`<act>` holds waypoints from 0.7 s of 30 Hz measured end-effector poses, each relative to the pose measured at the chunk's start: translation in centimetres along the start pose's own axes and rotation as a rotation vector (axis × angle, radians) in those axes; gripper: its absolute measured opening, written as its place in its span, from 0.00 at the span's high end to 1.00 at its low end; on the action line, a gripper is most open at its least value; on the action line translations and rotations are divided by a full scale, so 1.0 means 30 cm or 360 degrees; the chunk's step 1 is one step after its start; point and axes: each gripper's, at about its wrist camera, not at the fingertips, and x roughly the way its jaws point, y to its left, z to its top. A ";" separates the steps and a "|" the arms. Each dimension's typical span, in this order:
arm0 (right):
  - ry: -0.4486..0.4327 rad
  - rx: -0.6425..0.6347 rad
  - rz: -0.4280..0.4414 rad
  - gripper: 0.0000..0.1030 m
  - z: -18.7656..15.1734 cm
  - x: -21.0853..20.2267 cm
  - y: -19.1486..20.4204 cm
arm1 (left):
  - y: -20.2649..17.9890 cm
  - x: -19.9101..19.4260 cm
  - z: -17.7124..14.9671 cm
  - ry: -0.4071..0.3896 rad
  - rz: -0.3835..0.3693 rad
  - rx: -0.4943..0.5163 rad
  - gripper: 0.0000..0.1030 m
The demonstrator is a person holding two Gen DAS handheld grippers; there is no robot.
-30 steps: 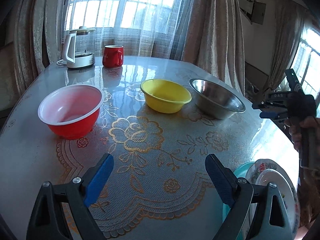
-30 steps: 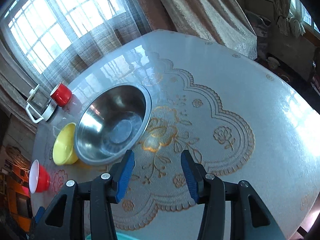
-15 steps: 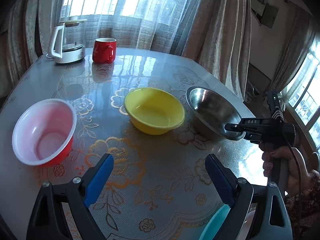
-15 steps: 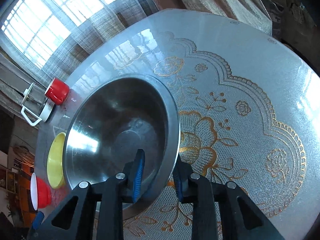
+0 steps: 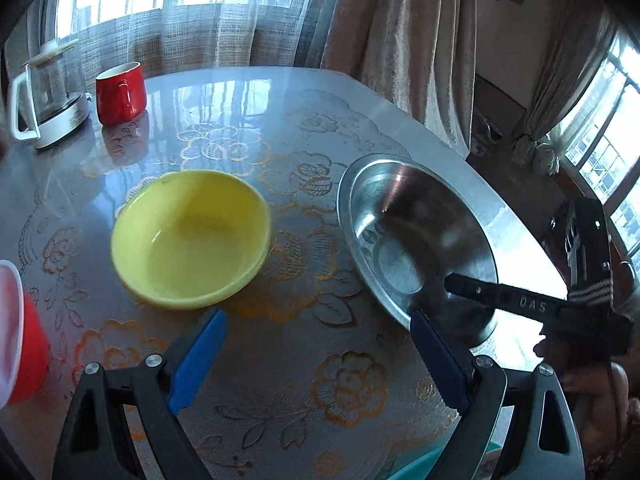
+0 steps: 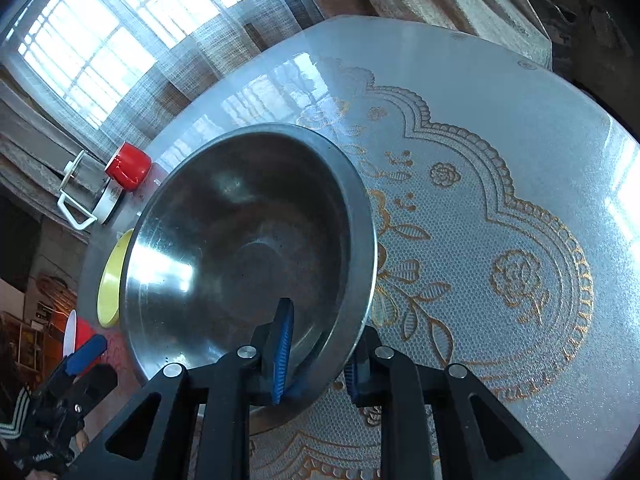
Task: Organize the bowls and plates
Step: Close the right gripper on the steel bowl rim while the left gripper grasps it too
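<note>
A steel bowl sits on the table at the right, tilted; it fills the right wrist view. My right gripper is shut on the steel bowl's near rim, one finger inside, one outside; it reaches in from the right in the left wrist view. A yellow bowl stands left of the steel bowl. A red bowl with white inside is at the far left edge. My left gripper is open and empty, above the table in front of the yellow bowl.
A red mug and a white kettle stand at the table's far left. A teal dish edge shows at the bottom, by my left gripper. Curtains and windows lie behind the lace-covered table.
My right gripper has closed on the steel bowl's rim and tipped the bowl up. My left gripper has moved forward and right, toward the yellow bowl.
</note>
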 end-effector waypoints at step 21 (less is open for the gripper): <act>-0.0055 -0.0238 -0.0108 0.78 -0.044 -0.021 0.053 | -0.160 0.199 0.028 0.0215 0.0214 0.0407 0.72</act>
